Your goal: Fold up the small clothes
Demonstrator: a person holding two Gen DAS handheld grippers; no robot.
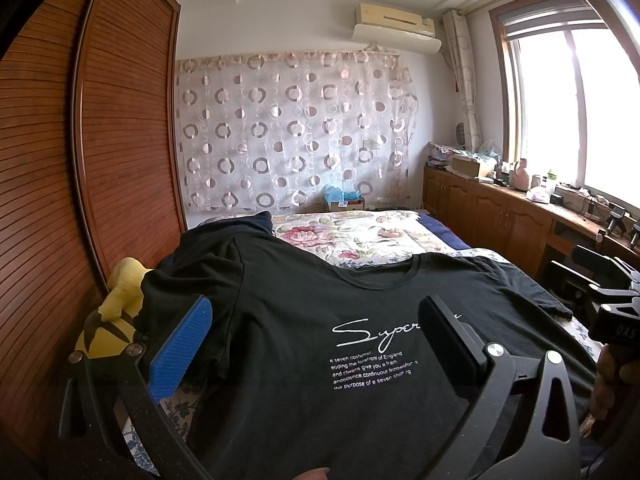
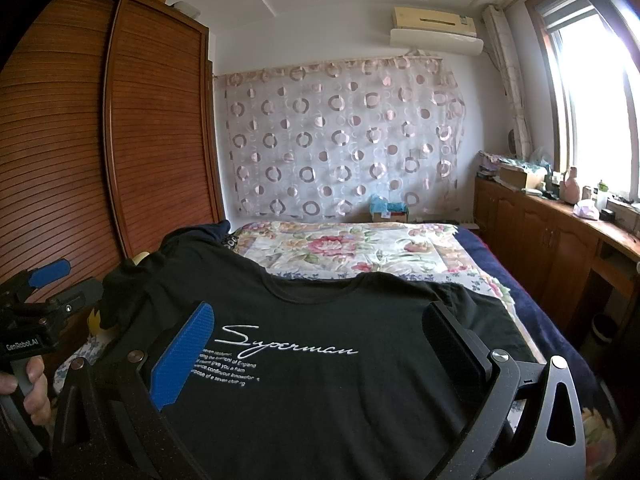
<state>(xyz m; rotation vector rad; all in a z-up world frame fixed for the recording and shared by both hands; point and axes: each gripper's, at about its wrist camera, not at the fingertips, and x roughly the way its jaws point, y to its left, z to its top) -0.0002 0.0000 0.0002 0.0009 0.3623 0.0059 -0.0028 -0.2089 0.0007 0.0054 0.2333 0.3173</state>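
**Two spread grippers over a black T-shirt on the bed**

Two grippers hang above a black T-shirt [image 1: 304,320], which lies front-up on the near part of a bed [image 1: 360,236] with a floral cover. The shirt's round neck points toward the far wall, and white script and small printed lines run across its chest. Its far left shoulder drapes over a dark heap at the bed's left edge, beside a yellow plush toy [image 1: 116,320]. Its right sleeve lies flat toward the right side of the bed.

The left gripper [image 1: 316,328] has its fingers spread wide, one with a blue pad [image 1: 182,352] and one black, and nothing is caught between them. It sits over the shirt's chest, the black finger covering part of the script. The right gripper [image 2: 320,332] is likewise spread wide with nothing pinched, framing the chest print from the right wrist view. Whether either one touches the cloth cannot be told.

A hand [image 2: 34,384] grips the handle of the left gripper at the left edge of the right wrist view.

A slatted wooden wardrobe [image 1: 120,140] stands left of the bed. A curtain [image 1: 292,128] with ring patterns hangs on the far wall under an air conditioner [image 1: 394,20]. Low wooden cabinets [image 1: 492,212] run beneath a bright window [image 1: 568,108] on the right.
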